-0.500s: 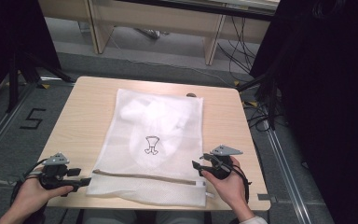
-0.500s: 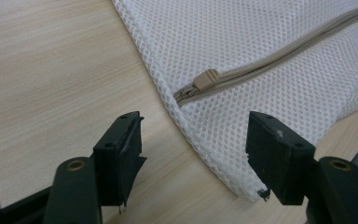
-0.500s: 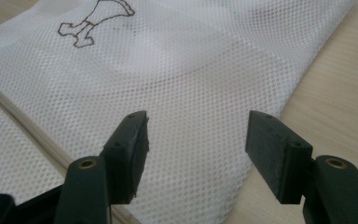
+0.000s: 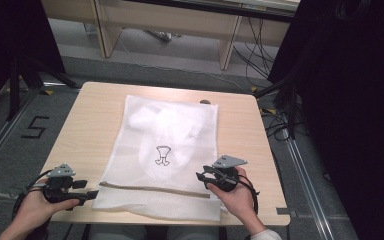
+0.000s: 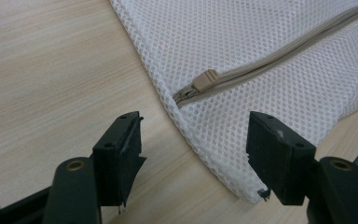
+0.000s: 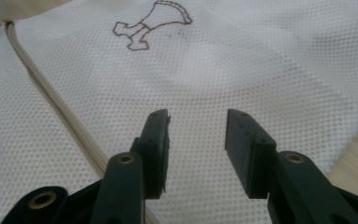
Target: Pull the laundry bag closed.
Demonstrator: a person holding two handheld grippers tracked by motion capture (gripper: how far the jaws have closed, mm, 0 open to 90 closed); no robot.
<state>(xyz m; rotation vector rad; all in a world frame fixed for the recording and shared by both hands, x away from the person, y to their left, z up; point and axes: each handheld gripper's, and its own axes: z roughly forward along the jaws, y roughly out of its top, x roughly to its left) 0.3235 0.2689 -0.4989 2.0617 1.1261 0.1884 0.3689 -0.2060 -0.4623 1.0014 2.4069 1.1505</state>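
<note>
Two tongs low at the near table edge. High view: mesh laundry bag [image 4: 167,150] lies flat mid-table [image 4: 95,115]; left tongs [image 4: 91,193] at its 8 o'clock corner, right tongs [image 4: 200,176] at 4 o'clock over the mesh. Versus half a second back, both sit about where they were; no grasp made.

Left gripper view: I see jaws spread, bracketing the bag corner, the zipper pull [image 5: 205,79] just ahead at 12 o'clock, zip closed.

Right gripper view: jaws spread over the mesh, zipper [image 6: 51,100] at 9 o'clock, printed figure [image 6: 149,25] beyond. Judgement: pull-grab pending.
</note>
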